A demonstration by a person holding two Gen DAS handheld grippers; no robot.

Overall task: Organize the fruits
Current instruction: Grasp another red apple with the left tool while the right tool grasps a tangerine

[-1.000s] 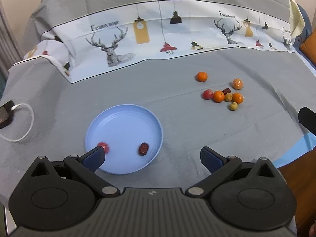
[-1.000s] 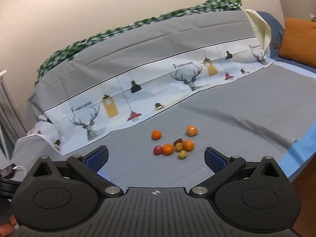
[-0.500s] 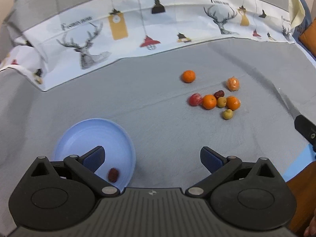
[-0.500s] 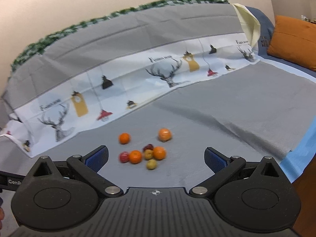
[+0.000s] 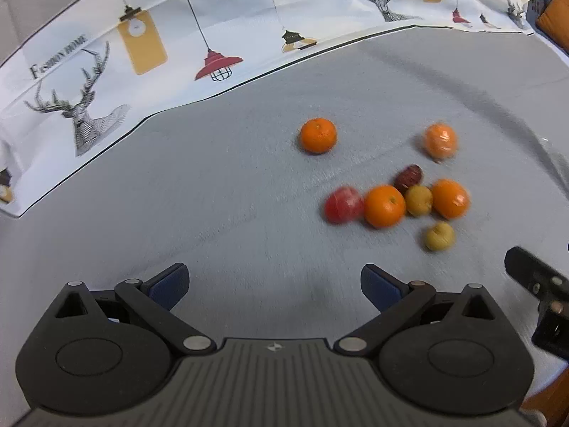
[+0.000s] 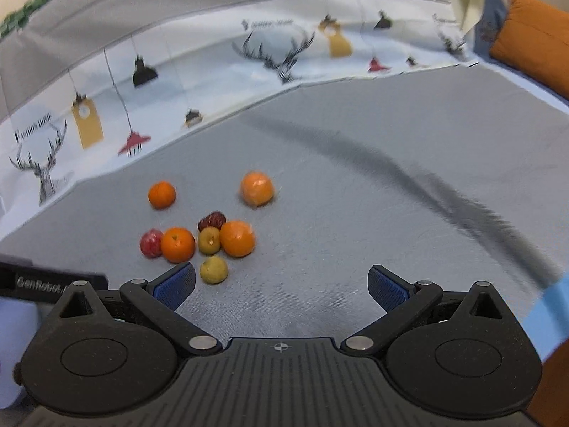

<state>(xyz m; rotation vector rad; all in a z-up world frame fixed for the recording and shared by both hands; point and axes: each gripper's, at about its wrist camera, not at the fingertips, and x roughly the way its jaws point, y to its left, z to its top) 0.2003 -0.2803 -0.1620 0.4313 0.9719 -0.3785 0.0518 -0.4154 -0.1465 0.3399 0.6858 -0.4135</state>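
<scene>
A cluster of small fruits lies on the grey cloth: a red one [image 5: 343, 205], an orange [image 5: 384, 205], a dark red date [image 5: 408, 178], a yellow-green one [image 5: 419, 200], another orange [image 5: 449, 198] and a second yellow-green one [image 5: 439, 236]. Two oranges sit apart behind them [image 5: 318, 135] [image 5: 440, 140]. My left gripper [image 5: 274, 284] is open and empty, short of the cluster and to its left. My right gripper [image 6: 281, 286] is open and empty, with the near yellow-green fruit [image 6: 213, 269] just beyond its left fingertip. The blue plate is out of the left view.
A white printed cloth with deer and lamps [image 5: 142, 46] rises behind the grey surface. An orange cushion [image 6: 533, 42] lies at the far right. The right gripper's body [image 5: 540, 295] shows at the left view's right edge. A pale blue patch [image 6: 17, 323] shows at lower left.
Both grippers have moved forward toward the fruit cluster, which now looks larger. The blue plate has slid out of the left wrist view. Both grippers stayed open.
</scene>
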